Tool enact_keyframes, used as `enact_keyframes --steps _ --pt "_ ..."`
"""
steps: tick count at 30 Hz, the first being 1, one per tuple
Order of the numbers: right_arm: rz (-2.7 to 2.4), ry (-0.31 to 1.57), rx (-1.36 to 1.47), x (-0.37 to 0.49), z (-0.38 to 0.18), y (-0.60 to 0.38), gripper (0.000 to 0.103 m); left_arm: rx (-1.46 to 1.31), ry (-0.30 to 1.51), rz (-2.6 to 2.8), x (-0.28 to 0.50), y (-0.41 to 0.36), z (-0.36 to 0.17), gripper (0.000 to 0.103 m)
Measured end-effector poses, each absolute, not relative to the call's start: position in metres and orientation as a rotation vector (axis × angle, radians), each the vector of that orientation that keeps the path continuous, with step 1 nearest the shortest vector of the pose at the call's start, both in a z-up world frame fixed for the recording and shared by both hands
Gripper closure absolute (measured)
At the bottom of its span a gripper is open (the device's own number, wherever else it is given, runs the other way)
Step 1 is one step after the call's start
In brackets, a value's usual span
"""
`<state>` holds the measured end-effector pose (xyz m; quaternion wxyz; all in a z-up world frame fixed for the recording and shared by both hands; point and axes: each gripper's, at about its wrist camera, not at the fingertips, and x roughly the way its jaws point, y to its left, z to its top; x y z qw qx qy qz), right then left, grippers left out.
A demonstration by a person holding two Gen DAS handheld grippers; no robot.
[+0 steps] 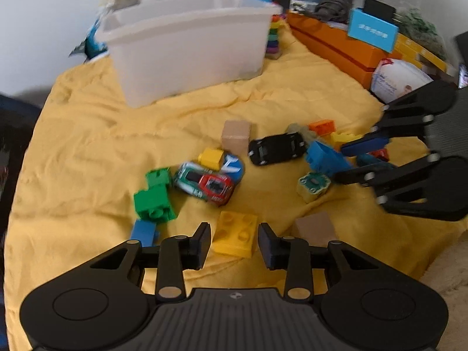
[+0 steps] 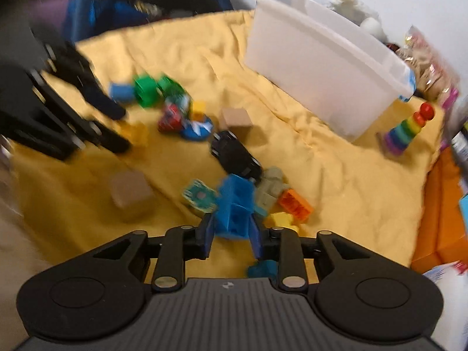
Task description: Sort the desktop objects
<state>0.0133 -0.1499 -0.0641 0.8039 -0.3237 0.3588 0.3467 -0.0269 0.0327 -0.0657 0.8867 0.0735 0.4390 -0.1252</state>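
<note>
Right gripper (image 2: 231, 238) part open around blue brick (image 2: 234, 207), grip not certain. Left gripper (image 1: 234, 241) part open, empty, yellow brick (image 1: 235, 237) just ahead.

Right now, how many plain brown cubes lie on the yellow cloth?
2. One brown cube sits behind the black toy car; the other lies near the left gripper. More may be hidden.

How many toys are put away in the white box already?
I cannot see inside the white box. The toys in view lie loose on the yellow cloth. The right gripper brackets a blue block; the left gripper hovers open over a yellow brick. Most remains.
</note>
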Motion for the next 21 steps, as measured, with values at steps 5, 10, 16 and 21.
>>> enact_keyframes --steps 5,10,16,21 --pt "0.778 0.878 -0.492 0.028 -0.058 -0.169 0.095 0.205 0.899 -0.273 -0.027 0.025 -0.064 0.063" --pt "0.867 1.122 -0.095 0.048 -0.052 -0.204 0.095 0.199 0.903 -0.277 -0.023 0.024 -0.065 0.063" --pt "0.748 0.969 -0.181 0.043 -0.048 -0.2 0.073 0.206 0.906 -0.272 -0.02 0.022 -0.068 0.061" --pt "0.695 1.04 0.0 0.068 -0.06 -0.205 0.075 0.194 0.909 -0.26 -0.021 0.024 -0.069 0.061"
